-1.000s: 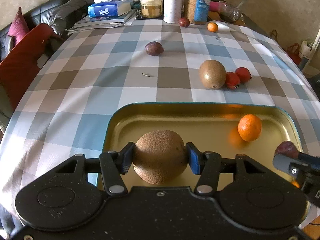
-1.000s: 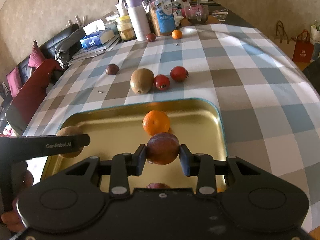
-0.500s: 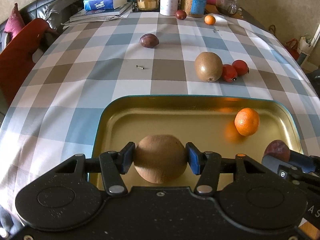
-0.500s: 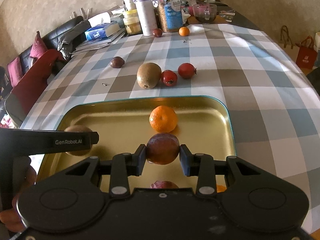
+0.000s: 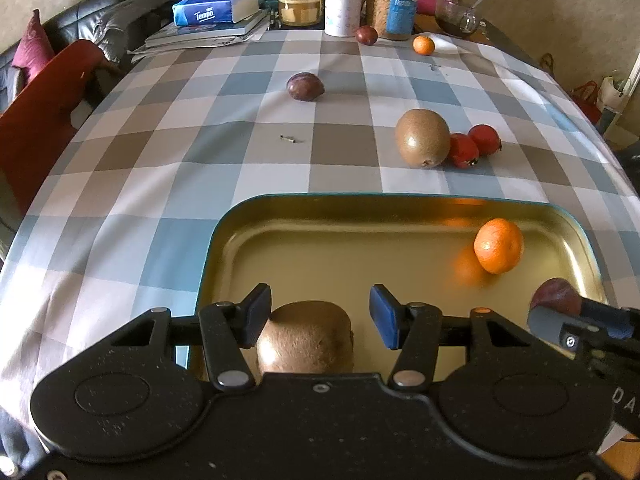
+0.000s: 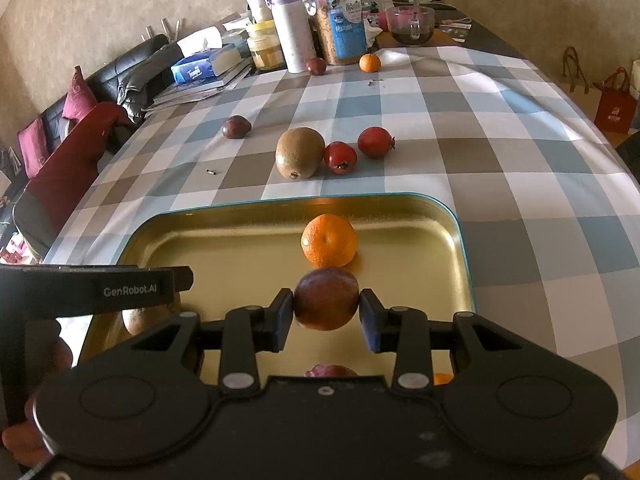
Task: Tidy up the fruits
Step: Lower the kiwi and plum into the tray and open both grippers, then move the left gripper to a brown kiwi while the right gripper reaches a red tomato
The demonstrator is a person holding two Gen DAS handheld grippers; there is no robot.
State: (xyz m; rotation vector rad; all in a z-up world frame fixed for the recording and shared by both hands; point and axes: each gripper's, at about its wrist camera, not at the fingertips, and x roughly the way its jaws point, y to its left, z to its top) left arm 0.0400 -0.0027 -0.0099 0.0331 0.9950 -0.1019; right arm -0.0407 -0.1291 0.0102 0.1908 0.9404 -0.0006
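Bright daylight; glare on tablecloth (image 6: 500,92); fisheye-warped edges

There were two kiwis (image 5: 422,143) (image 5: 305,337), two oranges (image 6: 328,239) (image 6: 369,63), three dark plums (image 6: 326,298) (image 6: 236,127) (image 6: 316,66), two red fruits (image 6: 340,157) (image 6: 375,142) and one tray (image 6: 460,248).

A home dining room: checked tablecloth (image 5: 160,152), leather sofa (image 5: 100,12), tissue box (image 5: 216,8).

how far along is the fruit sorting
Early on. Done: an orange and a kiwi lie in the gold tray, the left gripper open above the kiwi. In hand: the right gripper holds a dark plum over the tray. Left: six fruits on the checked cloth.
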